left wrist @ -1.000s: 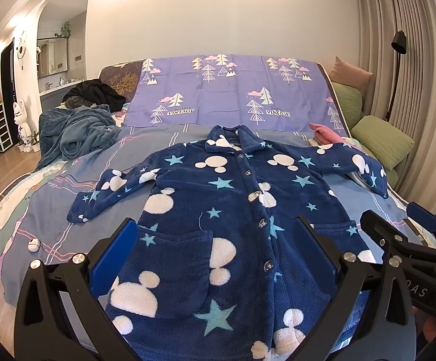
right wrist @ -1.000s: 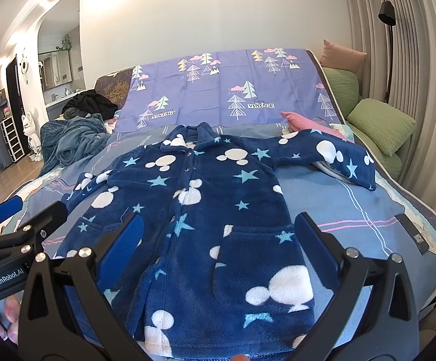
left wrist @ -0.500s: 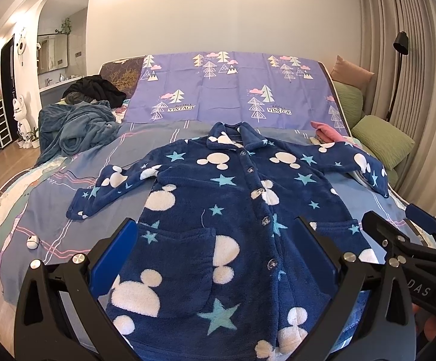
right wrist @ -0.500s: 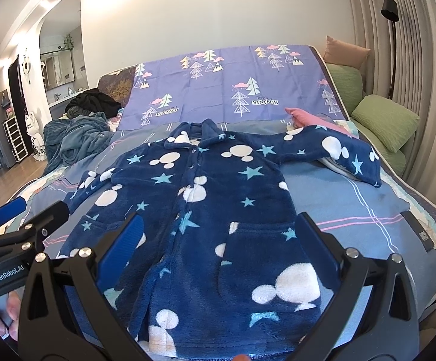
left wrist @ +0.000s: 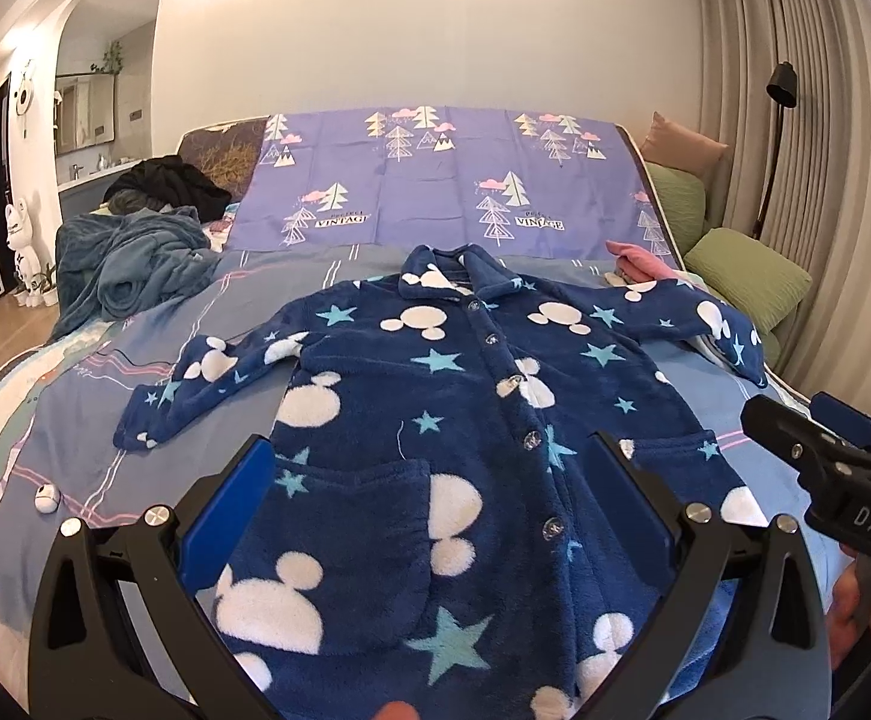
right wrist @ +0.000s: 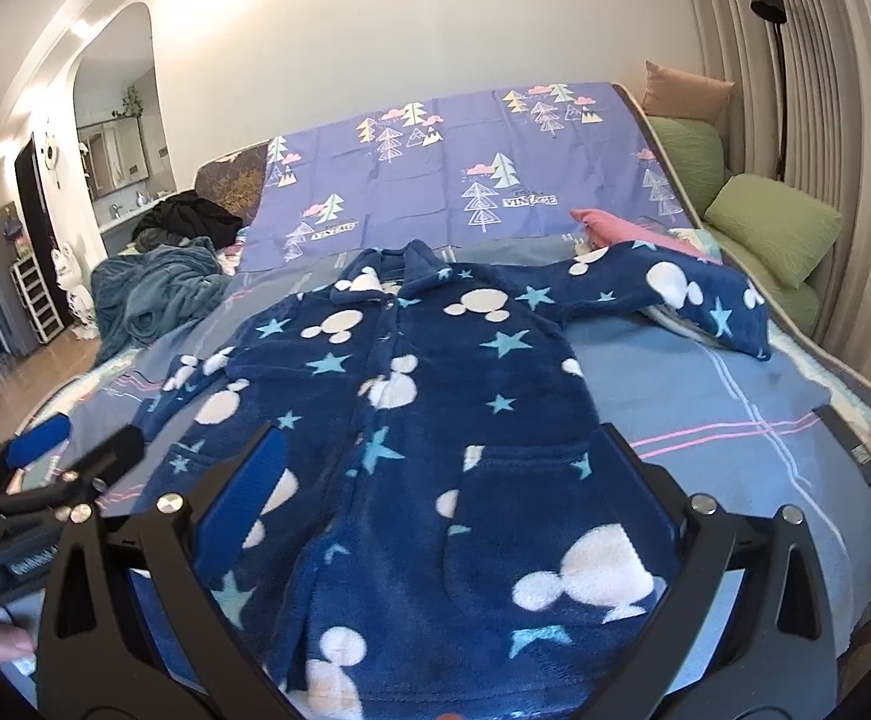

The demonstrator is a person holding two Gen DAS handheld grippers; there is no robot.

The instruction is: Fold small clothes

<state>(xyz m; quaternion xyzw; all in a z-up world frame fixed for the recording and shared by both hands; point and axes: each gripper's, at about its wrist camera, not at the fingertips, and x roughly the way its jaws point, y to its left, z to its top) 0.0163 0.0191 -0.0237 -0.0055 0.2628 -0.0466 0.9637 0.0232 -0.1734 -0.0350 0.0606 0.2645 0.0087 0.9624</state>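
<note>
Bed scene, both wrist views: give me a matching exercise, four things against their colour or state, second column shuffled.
Things:
1. fleece top
2. crumpled blanket
3. pillow
4. left gripper

States:
A. green, at the bed's right edge
B. open, holding nothing
C. spread flat, buttoned, sleeves out
D. teal, bunched at the far left of the bed

Pairs: 1-C, 2-D, 3-A, 4-B

The left black hand-held gripper (left wrist: 435, 492) and the right black hand-held gripper (right wrist: 441, 480) hover side by side, jaws spread wide, gripping nothing.
</note>
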